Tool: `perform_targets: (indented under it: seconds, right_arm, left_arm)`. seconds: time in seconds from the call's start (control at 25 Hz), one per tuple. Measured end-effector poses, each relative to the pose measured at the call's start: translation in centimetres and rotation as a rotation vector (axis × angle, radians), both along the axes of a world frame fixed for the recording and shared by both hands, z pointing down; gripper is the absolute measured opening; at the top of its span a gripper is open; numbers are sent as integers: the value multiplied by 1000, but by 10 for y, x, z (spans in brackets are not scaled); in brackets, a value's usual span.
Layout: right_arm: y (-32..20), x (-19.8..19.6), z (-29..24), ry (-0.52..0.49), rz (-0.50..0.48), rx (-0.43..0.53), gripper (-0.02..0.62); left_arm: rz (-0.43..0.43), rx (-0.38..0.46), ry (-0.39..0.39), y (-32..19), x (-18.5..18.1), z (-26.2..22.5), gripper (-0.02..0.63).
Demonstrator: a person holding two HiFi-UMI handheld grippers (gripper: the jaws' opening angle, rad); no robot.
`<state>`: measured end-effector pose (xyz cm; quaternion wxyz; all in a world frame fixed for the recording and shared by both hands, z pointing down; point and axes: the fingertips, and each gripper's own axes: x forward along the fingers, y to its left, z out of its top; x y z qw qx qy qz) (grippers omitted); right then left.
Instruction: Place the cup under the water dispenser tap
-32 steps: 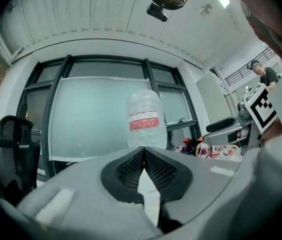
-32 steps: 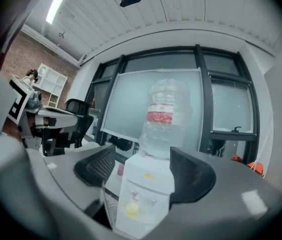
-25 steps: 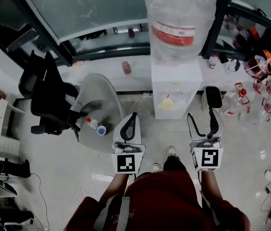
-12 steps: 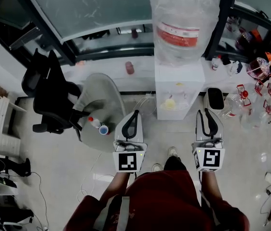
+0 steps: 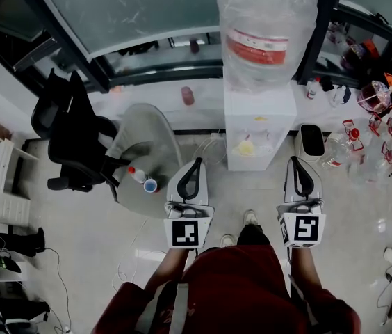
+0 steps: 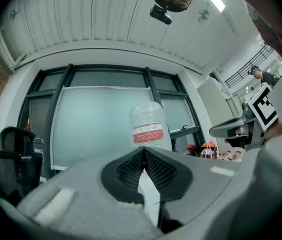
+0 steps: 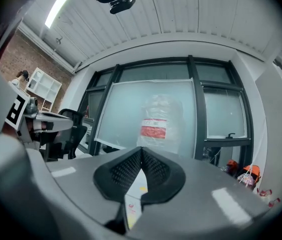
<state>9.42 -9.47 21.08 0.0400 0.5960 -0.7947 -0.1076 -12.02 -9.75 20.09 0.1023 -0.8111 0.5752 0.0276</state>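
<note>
White water dispenser [image 5: 258, 127]: by the window, clear water jug [image 5: 262, 33] on top.
Blue cup [image 5: 150, 186]: upright on the round grey desk [image 5: 144, 127], left of the dispenser, just beside a red-capped bottle [image 5: 137, 176].
Left hand-held gripper [image 5: 196, 162]: jaws pressed together, nothing between them, near the desk's edge.
Right hand-held gripper [image 5: 298, 161]: jaws closed tight, empty, over the floor before the dispenser.
</note>
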Motion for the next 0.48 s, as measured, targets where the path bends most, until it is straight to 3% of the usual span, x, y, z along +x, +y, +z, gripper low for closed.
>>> perform_targets:
  seconds: [0.48]
  right_arm:
    - [3, -1, 12, 21, 3, -36, 0]
  left_arm:
    - [-9, -41, 2, 5, -4, 12, 6]
